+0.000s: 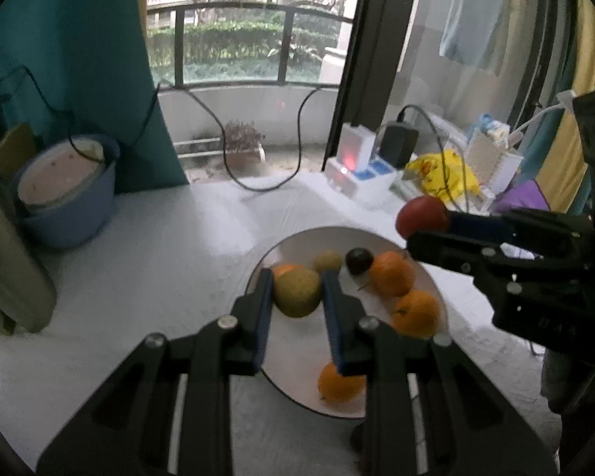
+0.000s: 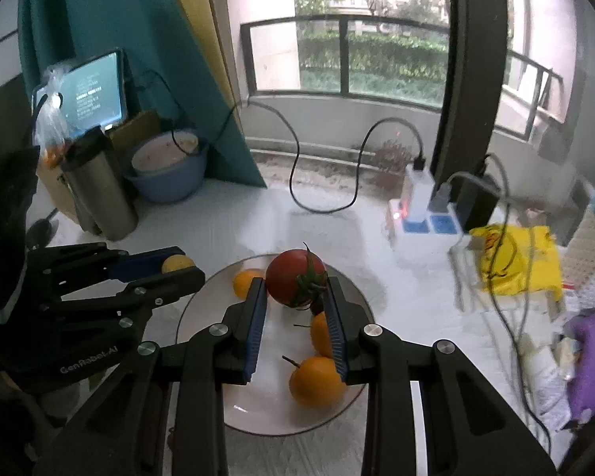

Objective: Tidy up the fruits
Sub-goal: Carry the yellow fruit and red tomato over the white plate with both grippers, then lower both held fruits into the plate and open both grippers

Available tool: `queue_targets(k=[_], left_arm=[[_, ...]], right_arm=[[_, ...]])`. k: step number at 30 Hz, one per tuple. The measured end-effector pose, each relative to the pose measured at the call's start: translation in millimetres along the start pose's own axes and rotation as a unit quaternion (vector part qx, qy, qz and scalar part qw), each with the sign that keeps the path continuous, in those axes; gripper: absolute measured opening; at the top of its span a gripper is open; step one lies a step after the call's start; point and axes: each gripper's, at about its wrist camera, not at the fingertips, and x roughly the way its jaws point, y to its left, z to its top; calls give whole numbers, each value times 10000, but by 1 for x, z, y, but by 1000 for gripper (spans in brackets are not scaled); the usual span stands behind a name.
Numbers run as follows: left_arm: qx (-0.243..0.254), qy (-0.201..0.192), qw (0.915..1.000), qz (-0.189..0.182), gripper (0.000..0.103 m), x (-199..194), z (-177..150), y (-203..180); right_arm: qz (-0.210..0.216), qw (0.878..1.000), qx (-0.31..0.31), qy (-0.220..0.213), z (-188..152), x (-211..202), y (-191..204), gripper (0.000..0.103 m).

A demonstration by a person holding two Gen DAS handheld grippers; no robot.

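Note:
My left gripper [image 1: 297, 281] is shut on a yellow-green round fruit [image 1: 297, 291] above a round white plate [image 1: 293, 244]. On the plate lie several oranges [image 1: 392, 273], a small yellow-green fruit [image 1: 327, 261] and a dark purple fruit [image 1: 359, 261]. My right gripper [image 2: 295, 287] is shut on a red tomato [image 2: 293, 279] with a green stem, held over the same plate [image 2: 202, 313]. Below it lie oranges [image 2: 315, 380]. In the left wrist view the right gripper [image 1: 428, 222] enters from the right with the tomato [image 1: 422, 216]. In the right wrist view the left gripper [image 2: 178, 267] enters from the left with the yellow-green fruit [image 2: 176, 263].
A white cloth [image 1: 158, 238] covers the table. A blue basin [image 1: 71, 206] and a steel flask [image 2: 99, 194] stand at the back left, beside a lit tablet [image 2: 87, 93]. A power strip [image 2: 420, 218], black cables [image 2: 297, 166], a yellow bag [image 2: 515, 261] and clutter fill the right side.

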Motion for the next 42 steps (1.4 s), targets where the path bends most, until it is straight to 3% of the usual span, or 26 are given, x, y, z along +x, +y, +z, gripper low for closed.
queue_targets(k=[13, 24, 30, 33, 38, 41, 42], left_arm=[[-117, 445, 9987, -233, 25, 37, -9, 13], [-224, 706, 9972, -111, 27, 50, -12, 16], [-252, 647, 9976, -69, 28, 44, -11, 18], [-235, 649, 9976, 20, 29, 42, -11, 18], [-215, 550, 9982, 106, 30, 32, -9, 18], [-244, 500, 9983, 144, 37, 26, -9, 20], [-269, 475, 9984, 150, 46, 23, -9, 21]], right_arm=[[217, 9987, 57, 458, -15, 54, 0, 31], [258, 9984, 25, 509, -19, 61, 0, 31], [205, 9983, 8, 540, -18, 62, 1, 32], [171, 9983, -36, 547, -18, 61, 4, 40], [85, 9988, 6, 490, -16, 54, 2, 42], [41, 9990, 25, 438, -15, 48, 1, 42], [25, 9991, 24, 419, -14, 46, 1, 42]])
